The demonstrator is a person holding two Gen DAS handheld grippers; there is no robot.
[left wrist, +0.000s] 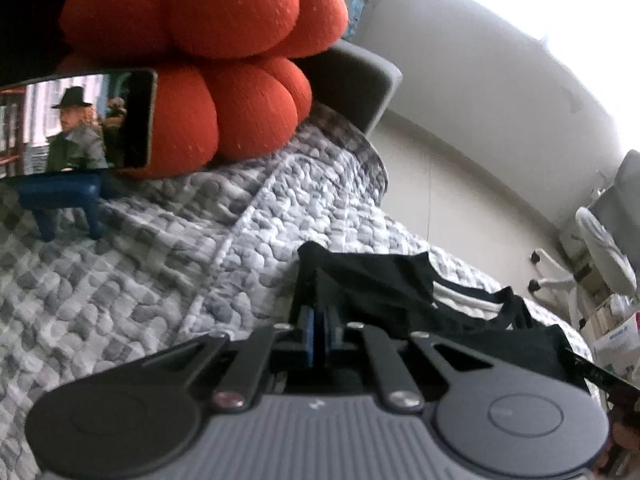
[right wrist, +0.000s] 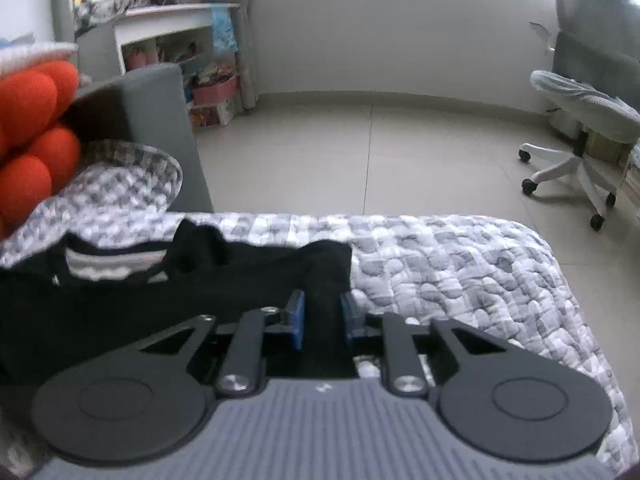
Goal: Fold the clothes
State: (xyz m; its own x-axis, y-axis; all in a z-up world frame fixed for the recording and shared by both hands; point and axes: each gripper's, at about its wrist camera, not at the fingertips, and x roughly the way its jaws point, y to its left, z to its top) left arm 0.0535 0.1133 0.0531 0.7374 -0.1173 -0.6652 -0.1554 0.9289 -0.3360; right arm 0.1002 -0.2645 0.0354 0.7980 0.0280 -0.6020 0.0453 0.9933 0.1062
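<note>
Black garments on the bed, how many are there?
1: a black garment with a white striped neck label lies on the grey checked quilt, pinched by the left gripper and right gripper. Others may be hidden.

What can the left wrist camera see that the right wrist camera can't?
Only the left wrist view shows a phone playing a video on a blue stand. Only the right wrist view shows a white shelf of clutter. Both show the black garment, checked quilt, orange cushion and office chair.
</note>
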